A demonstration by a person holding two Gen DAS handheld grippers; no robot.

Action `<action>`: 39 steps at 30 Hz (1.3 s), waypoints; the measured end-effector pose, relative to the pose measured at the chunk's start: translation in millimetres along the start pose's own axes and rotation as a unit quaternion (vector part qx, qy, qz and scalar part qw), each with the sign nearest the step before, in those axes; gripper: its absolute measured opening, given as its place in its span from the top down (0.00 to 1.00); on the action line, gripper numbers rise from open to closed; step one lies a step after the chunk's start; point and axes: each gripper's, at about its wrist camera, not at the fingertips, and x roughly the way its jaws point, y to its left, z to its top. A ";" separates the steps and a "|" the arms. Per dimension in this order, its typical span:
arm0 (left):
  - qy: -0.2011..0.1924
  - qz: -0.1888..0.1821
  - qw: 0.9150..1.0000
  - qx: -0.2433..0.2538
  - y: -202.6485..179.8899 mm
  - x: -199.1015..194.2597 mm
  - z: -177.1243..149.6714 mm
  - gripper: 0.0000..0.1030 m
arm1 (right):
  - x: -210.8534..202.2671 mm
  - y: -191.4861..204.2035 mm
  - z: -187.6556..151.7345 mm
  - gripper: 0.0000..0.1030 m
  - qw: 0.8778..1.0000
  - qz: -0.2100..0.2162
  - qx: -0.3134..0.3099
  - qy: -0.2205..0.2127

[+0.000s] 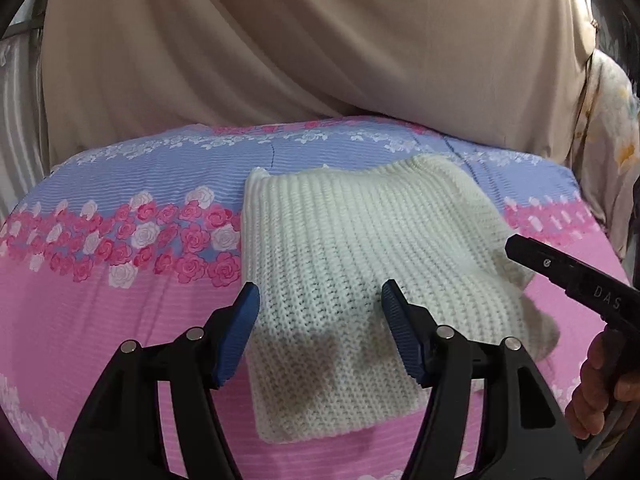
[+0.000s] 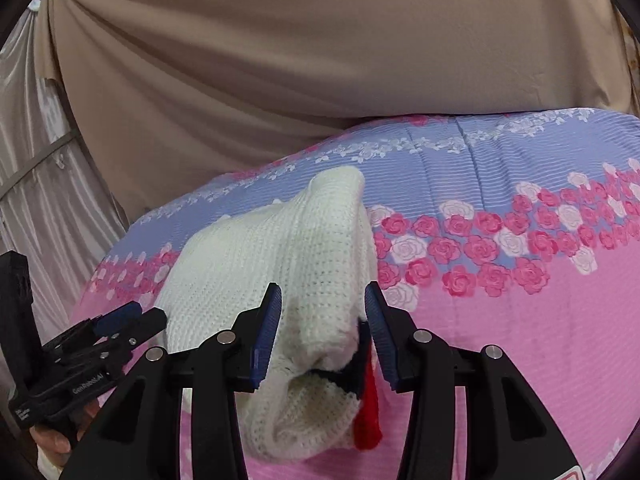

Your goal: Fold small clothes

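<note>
Bedsheet [image 1: 120,312] spread flat, pink with blue band [image 1: 168,168] and rows of pink and white roses [image 1: 160,240]. Beige cloth [image 1: 280,40] hanging behind, draped in folds down to sheet's far edge. Silvery curtain [image 2: 36,184] at left. Floral fabric [image 1: 612,128] at far right.

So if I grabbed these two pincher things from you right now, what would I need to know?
Left gripper: open, holding nothing, hovering over the near part of the white knit.
Right gripper: open, holding nothing, poised at the knit's open end, where black and red trim shows.
The knit lies on the floral sheet, already doubled over, with a loose flap sticking out on the right.
Done: looks like at least one fold.
Left: probably tuck that flap in, fold once more and flatten.
</note>
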 end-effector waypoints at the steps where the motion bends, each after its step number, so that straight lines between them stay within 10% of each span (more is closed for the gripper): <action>1: 0.012 0.001 1.000 -0.003 1.2 4.8 -3.9 0.40 | 9.3 1.6 -4.7 0.66 0.999 -0.029 -0.018 0.009; 9: 0.028 0.000 0.999 -0.019 13.6 12.7 -13.4 0.36 | -24.9 16.3 -4.1 0.67 0.997 -0.055 -0.029 -0.038; 39: 0.044 0.016 0.999 -0.027 29.5 9.1 -34.1 0.29 | -5.8 15.6 -44.8 0.48 0.988 -0.134 -0.063 0.029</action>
